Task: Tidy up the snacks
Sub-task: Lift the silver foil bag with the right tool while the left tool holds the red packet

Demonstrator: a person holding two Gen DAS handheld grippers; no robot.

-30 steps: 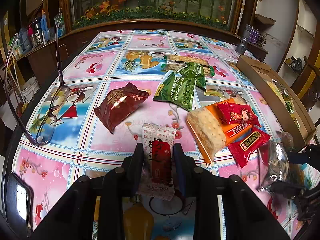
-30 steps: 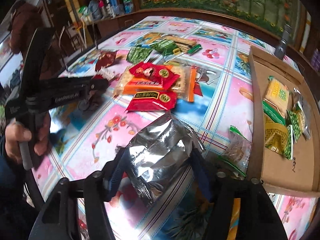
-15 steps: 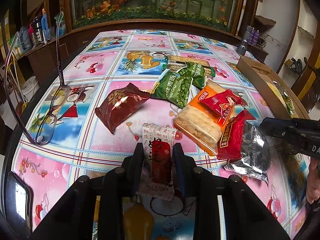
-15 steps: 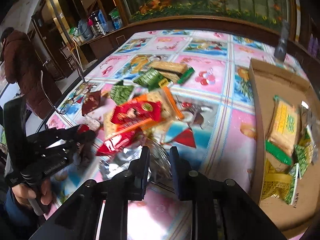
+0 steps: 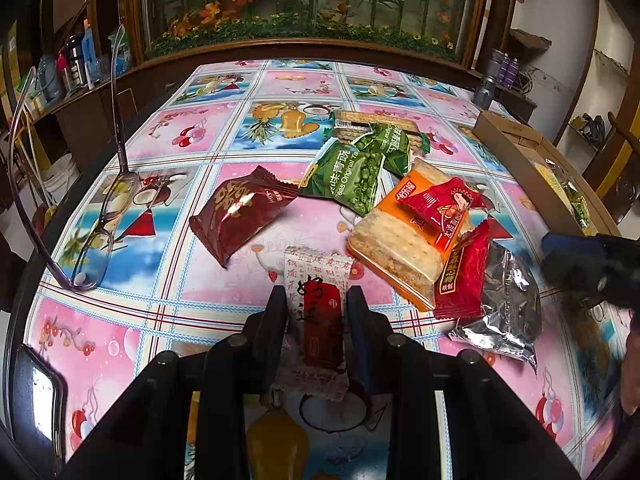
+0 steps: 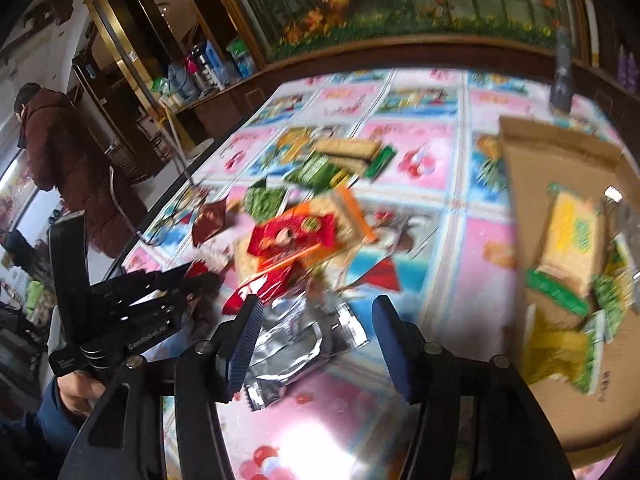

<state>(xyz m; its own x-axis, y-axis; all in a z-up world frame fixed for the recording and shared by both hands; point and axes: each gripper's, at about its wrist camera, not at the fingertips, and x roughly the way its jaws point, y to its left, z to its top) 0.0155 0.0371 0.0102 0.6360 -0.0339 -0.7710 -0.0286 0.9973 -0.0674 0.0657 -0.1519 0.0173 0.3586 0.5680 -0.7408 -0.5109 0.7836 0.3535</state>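
My left gripper (image 5: 317, 300) is shut on a white and red snack packet (image 5: 320, 316) lying on the table. Beyond it lie a brown packet (image 5: 240, 210), green pea packets (image 5: 352, 176), an orange cracker pack (image 5: 404, 240), red packets (image 5: 460, 276) and a silver foil bag (image 5: 504, 308). My right gripper (image 6: 316, 320) is open, its jaws wide apart over the silver foil bag (image 6: 292, 344), which lies flat on the table. A cardboard box (image 6: 560, 168) at the right holds several snacks.
Eyeglasses (image 5: 96, 216) lie at the table's left edge. A grey bottle (image 5: 484, 90) stands at the far right corner. A dark object (image 5: 36, 392) sits at the near left edge. A person in a brown coat (image 6: 60, 160) stands beyond the table's left side.
My right gripper carried the silver bag left to the snack pile, let it go and opened wide. The pile shifted left. My left gripper has stayed shut on its packet.
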